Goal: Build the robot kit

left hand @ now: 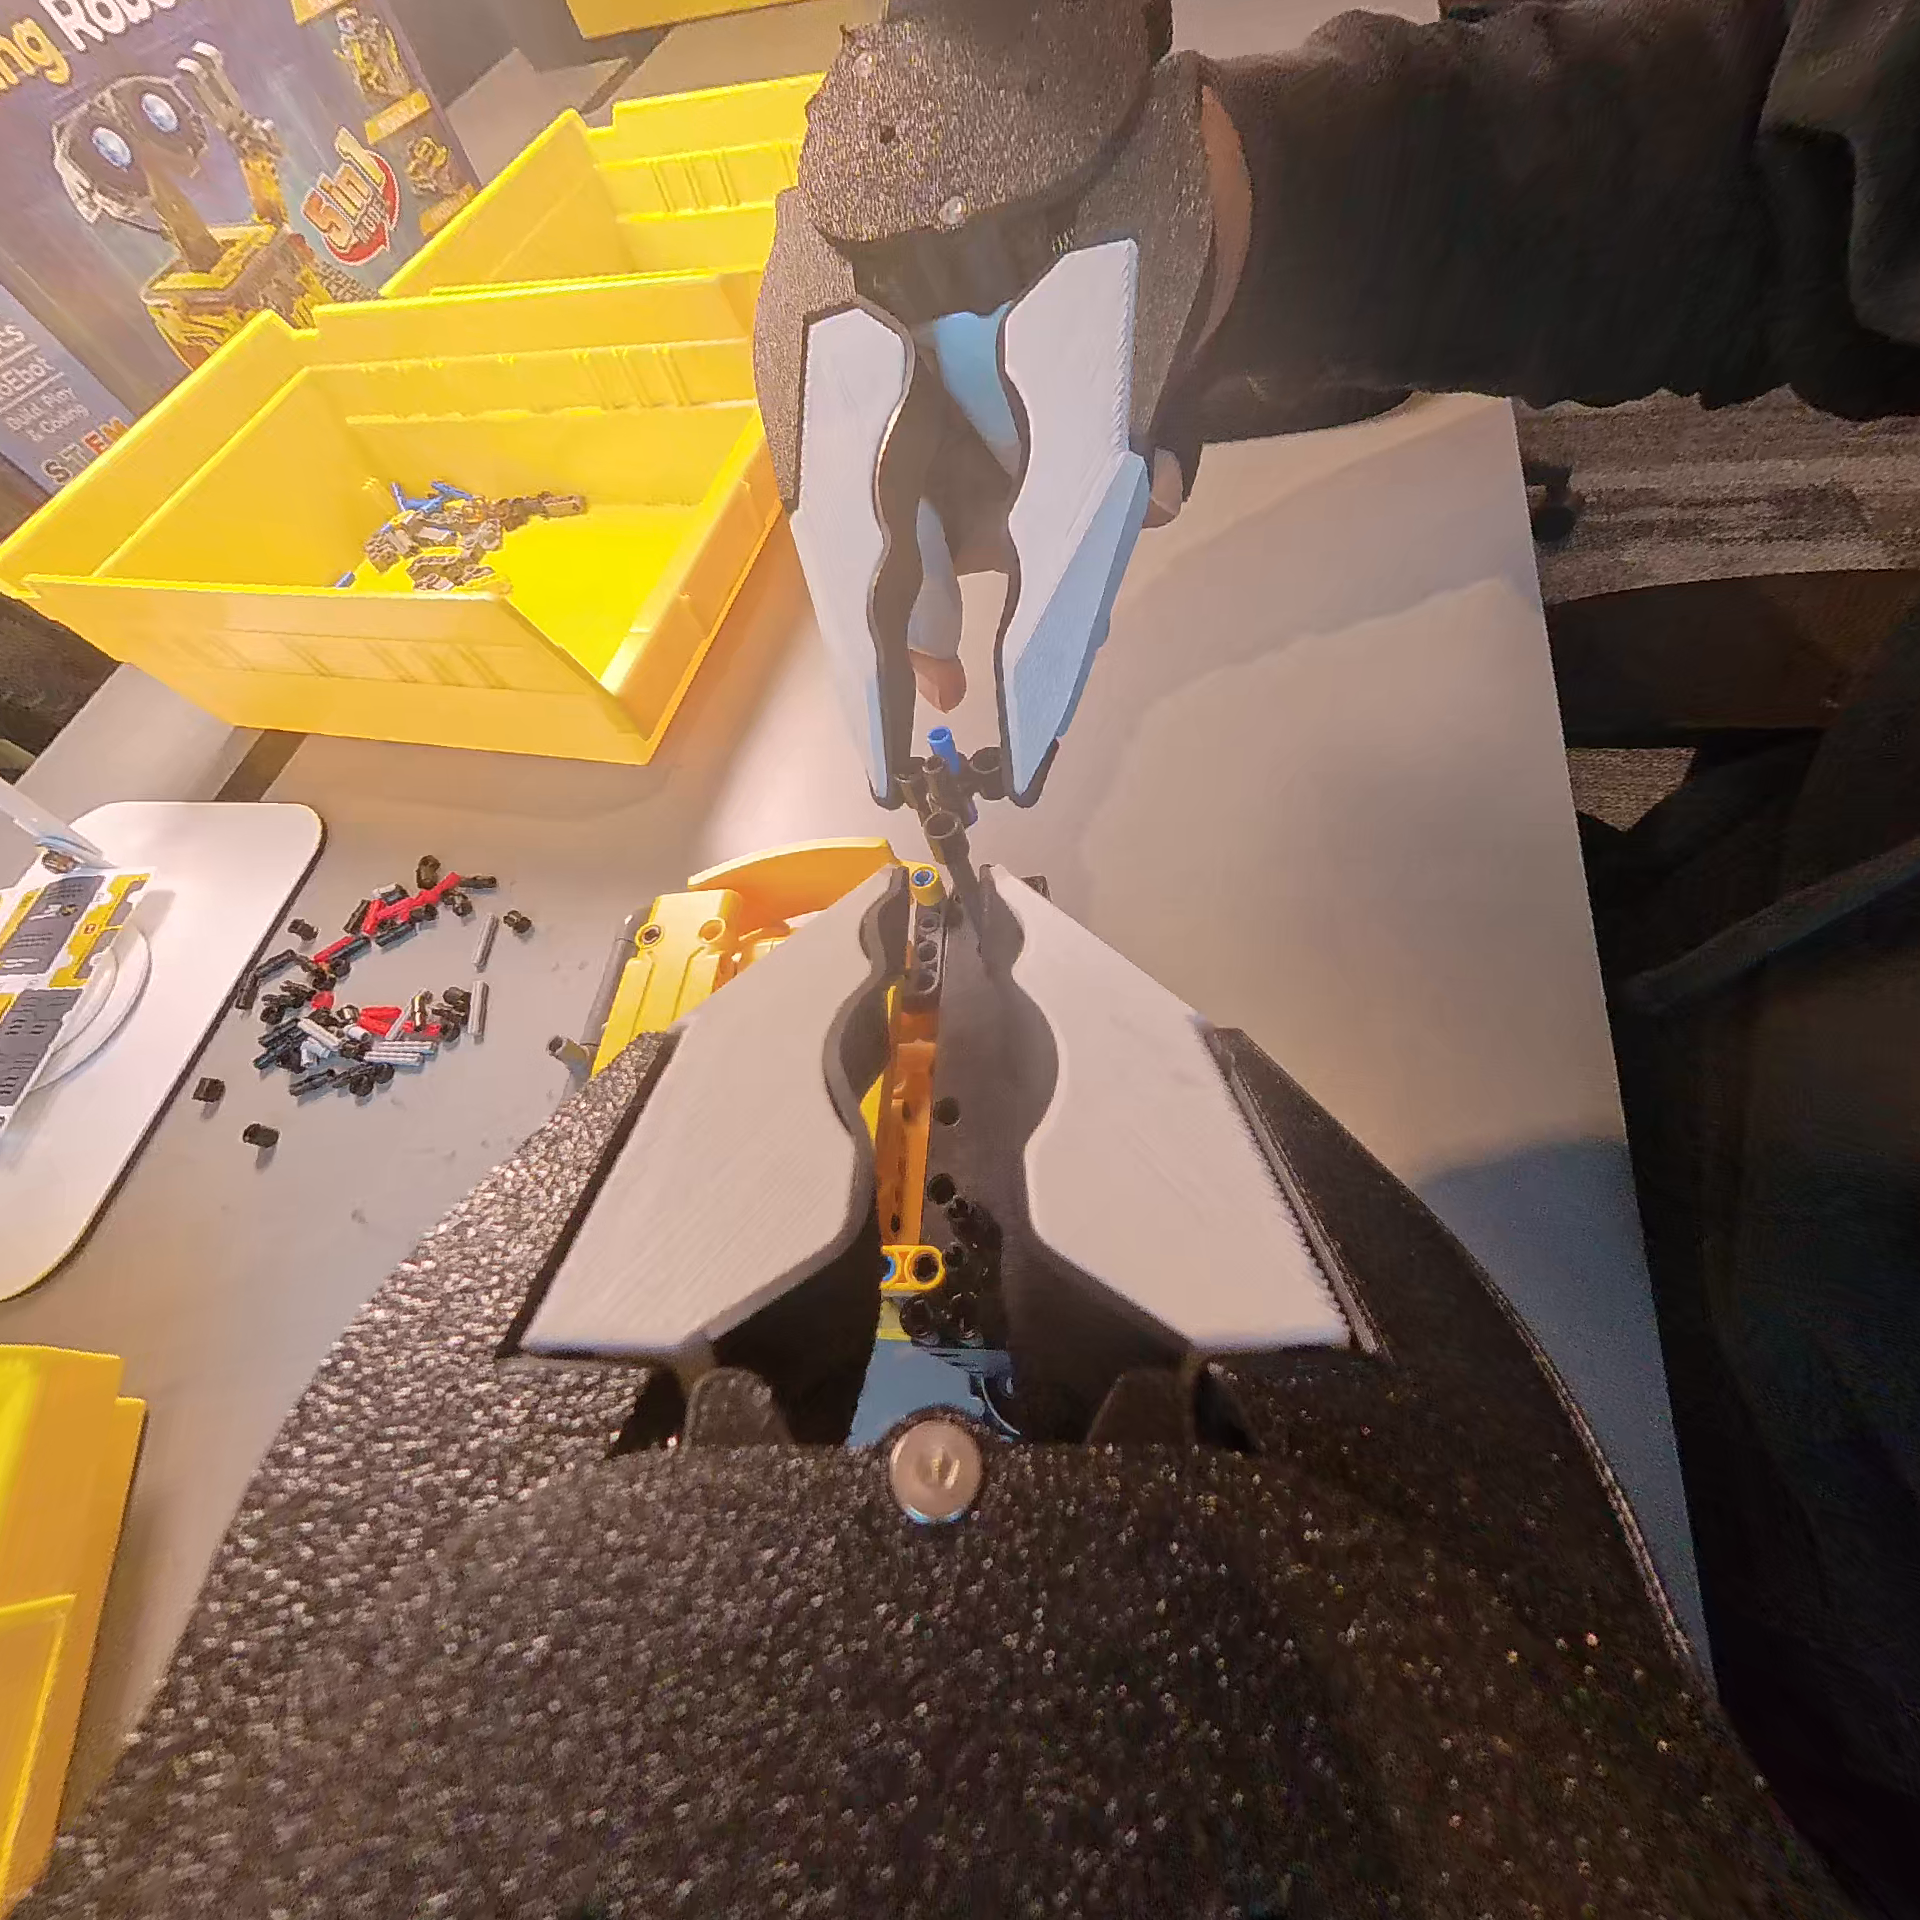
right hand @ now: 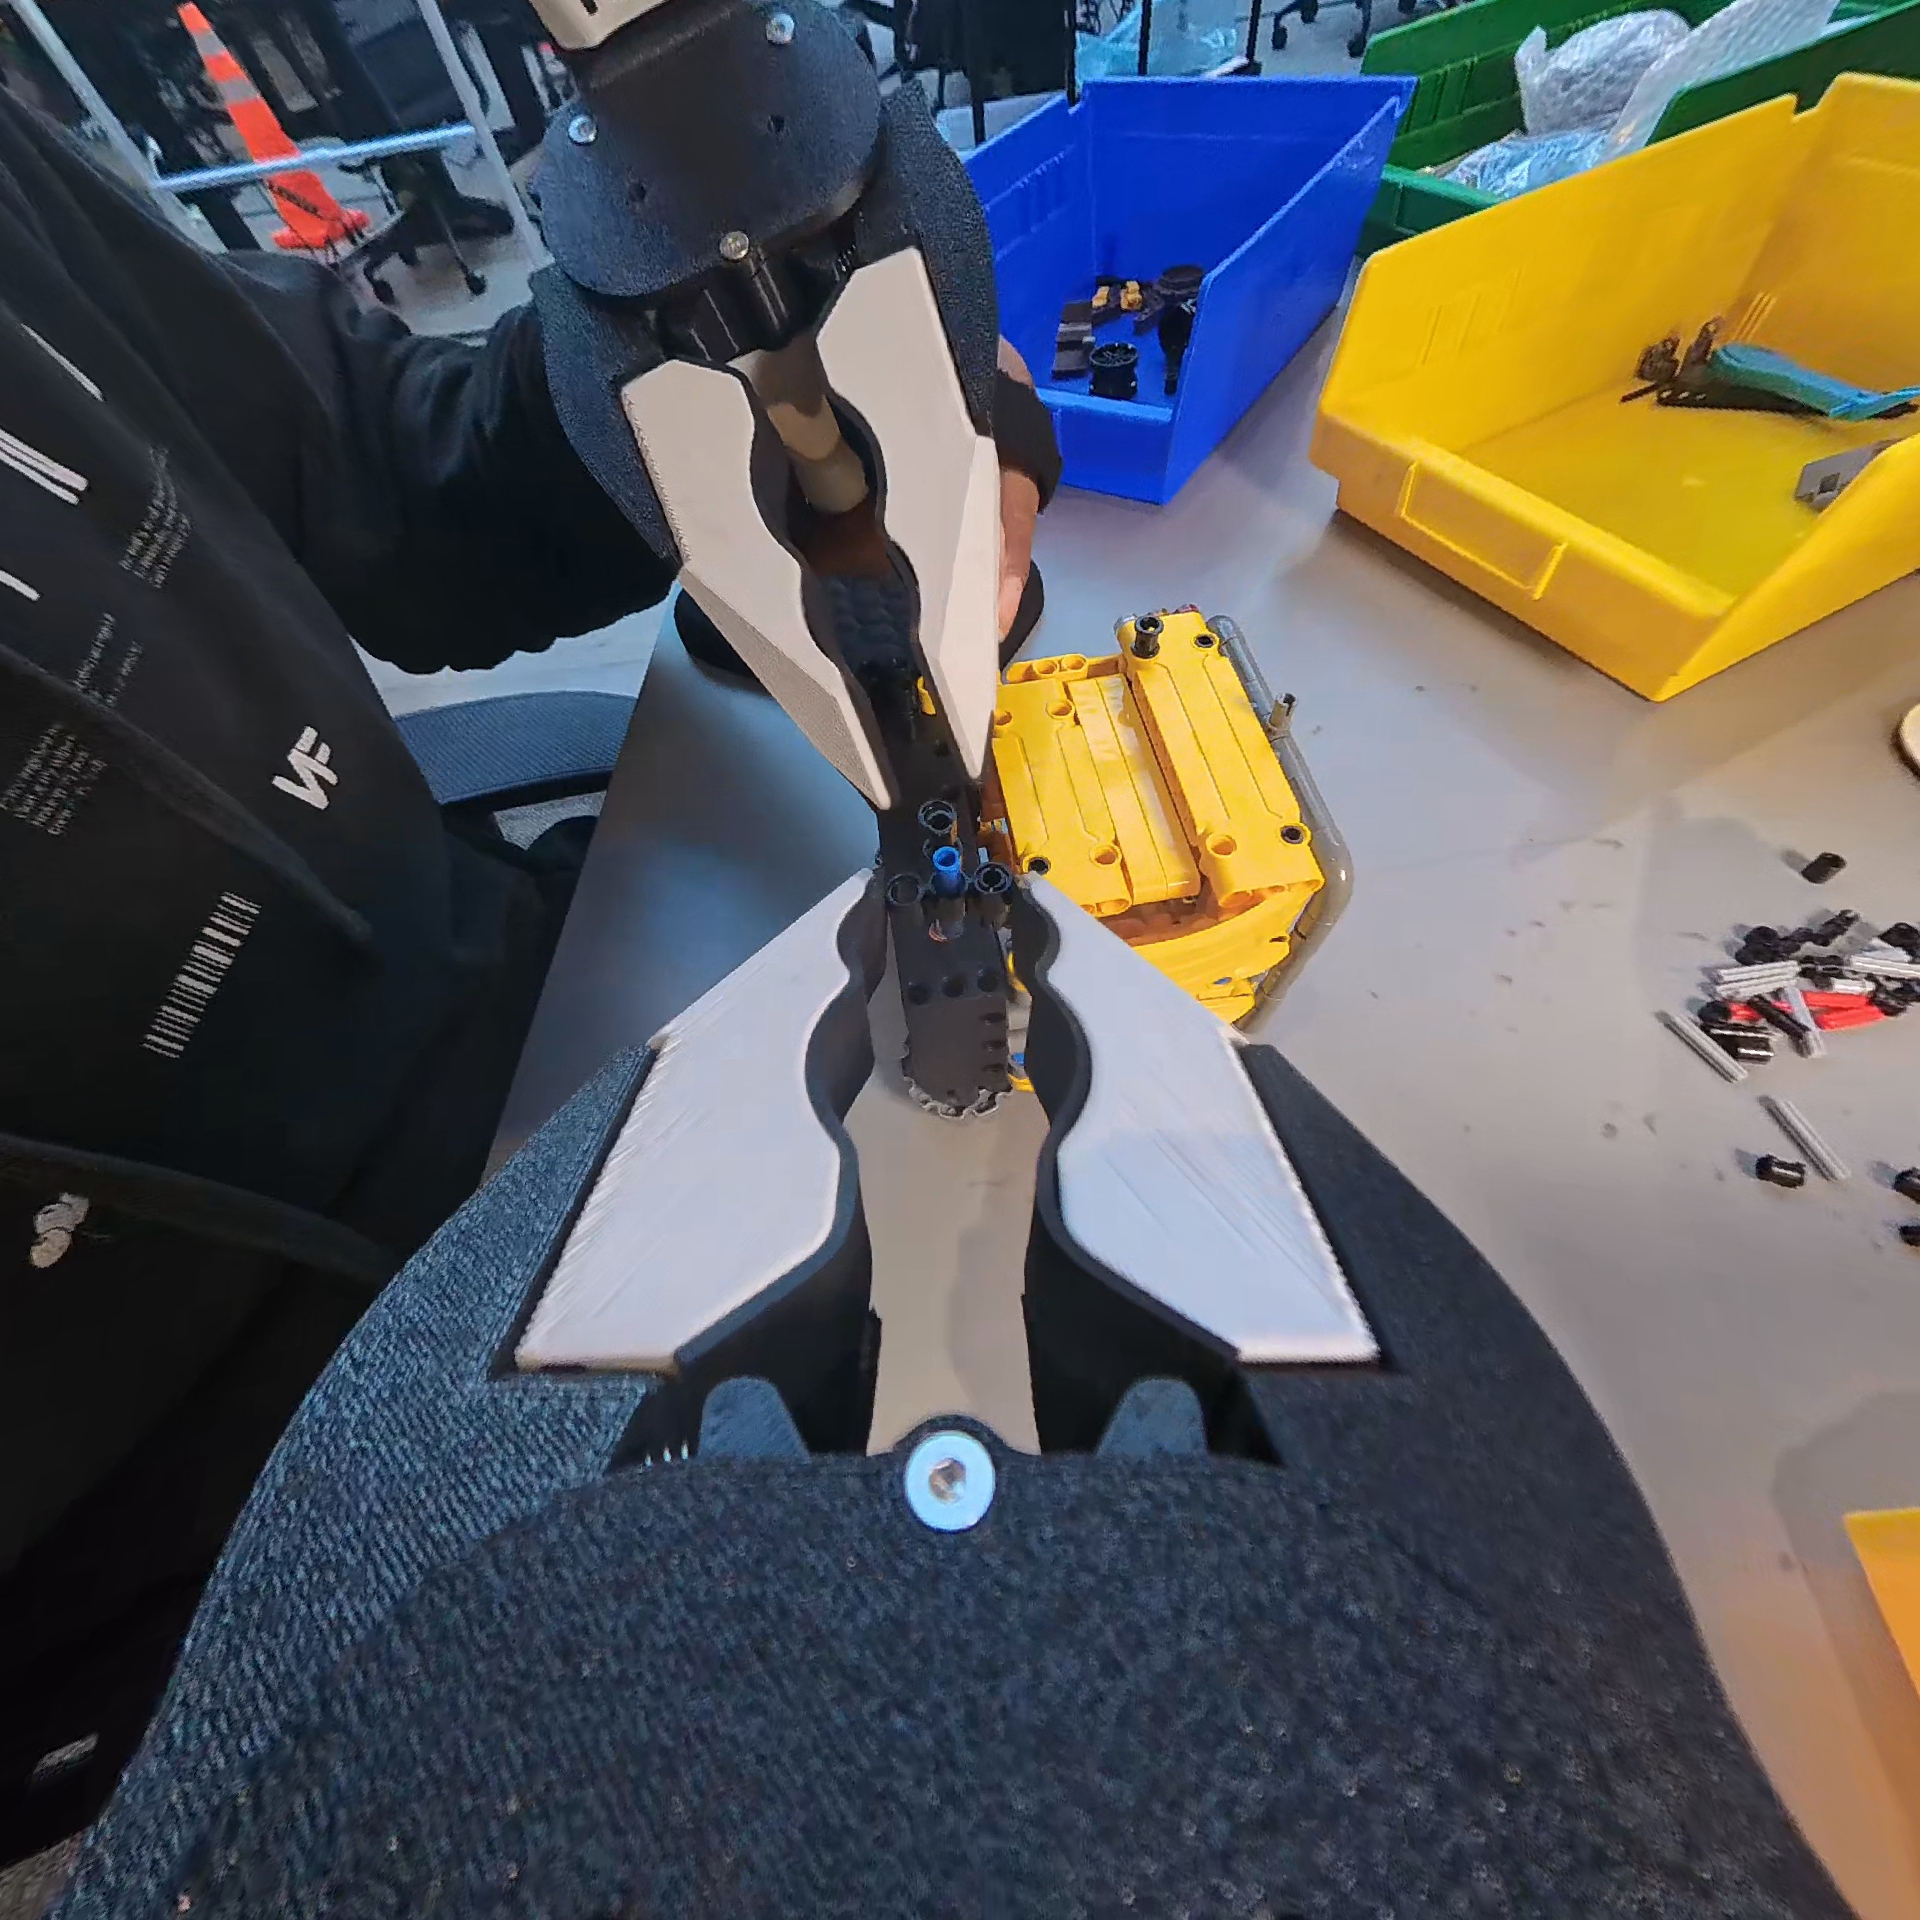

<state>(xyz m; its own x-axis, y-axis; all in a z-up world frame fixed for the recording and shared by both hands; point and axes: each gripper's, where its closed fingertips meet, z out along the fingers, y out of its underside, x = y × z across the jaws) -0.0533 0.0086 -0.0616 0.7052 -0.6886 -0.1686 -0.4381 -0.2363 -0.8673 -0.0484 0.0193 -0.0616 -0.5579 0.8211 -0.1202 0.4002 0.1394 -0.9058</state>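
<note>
My left gripper (left hand: 940,883) is shut on a long black and orange pin-hole beam assembly (left hand: 914,1101) that runs up between its fingers. My right gripper (right hand: 945,894) comes in tip to tip with it and is shut on a small black connector with a blue pin (right hand: 945,868). The connector (left hand: 940,774) sits at the far end of the beam assembly. In the right wrist view the left gripper (right hand: 925,790) reaches down from above, and the black holed beam (right hand: 956,997) hangs between my right fingers. A yellow brick-built block (right hand: 1143,790) lies on the grey table just behind the two grippers and also shows in the left wrist view (left hand: 675,956).
A yellow bin (left hand: 364,665) holds small parts, with a printed product box (left hand: 156,208) behind it. Loose black, red and grey pins (left hand: 374,997) lie to the left, beside a sticker sheet (left hand: 62,935). A blue bin (right hand: 1278,312), a yellow bin (right hand: 1507,540) and a green bin (right hand: 1455,83) stand behind. Left and right tips are no more than a few centimetres apart. From either gripper's tips it is about 6 cm to the yellow brick-built block (right hand: 1143,790).
</note>
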